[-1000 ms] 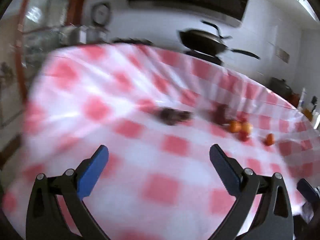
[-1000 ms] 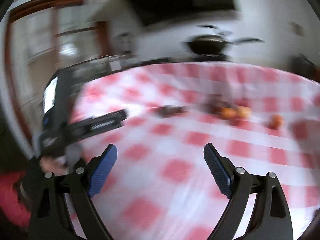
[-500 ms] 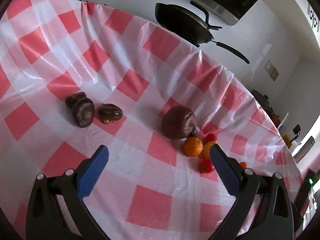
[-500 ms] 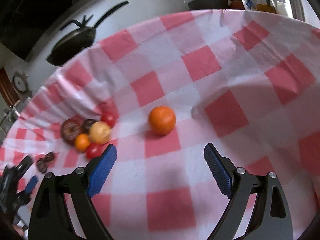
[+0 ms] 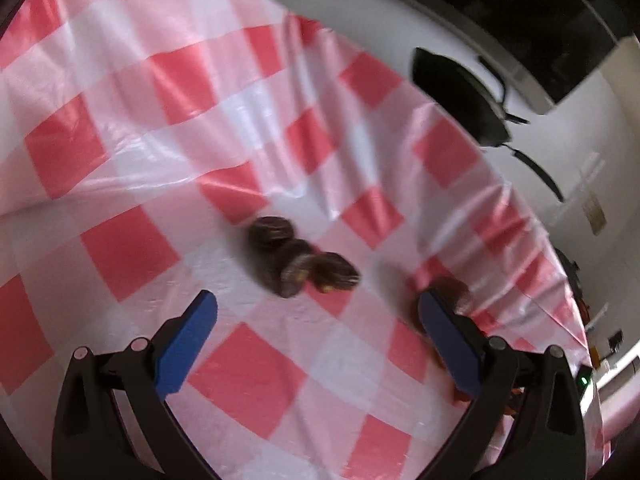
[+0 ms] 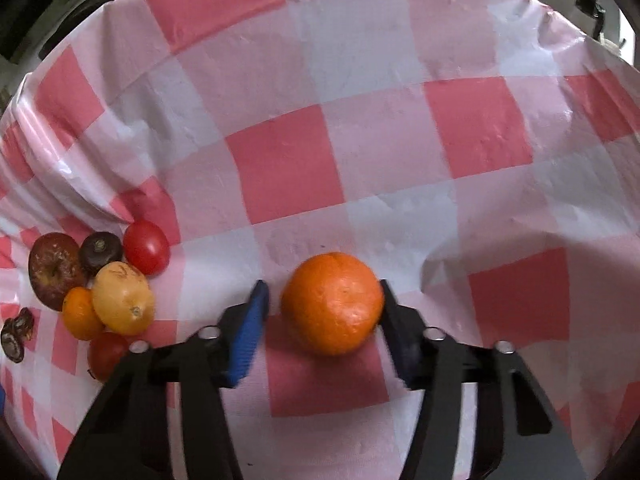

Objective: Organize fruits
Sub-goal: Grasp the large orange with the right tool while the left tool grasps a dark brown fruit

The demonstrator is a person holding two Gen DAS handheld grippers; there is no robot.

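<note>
— Looking across the checked tablecloth (image 6: 280,168), where did we see the orange (image 6: 332,303)?

— Between our closing right gripper (image 6: 323,300) fingers, right pad touching, left pad just clear; round, no long axis. Our left gripper (image 5: 318,318) stood wide, empty, before three dark fruits (image 5: 298,266).

Two handheld grippers, black frames with blue pads

The left gripper (image 5: 316,312) and the right gripper (image 6: 322,300) each have two black angular finger arms, silver round pivot screws near the knuckles, and flat blue pads lining the fingertips' inner faces.
</note>
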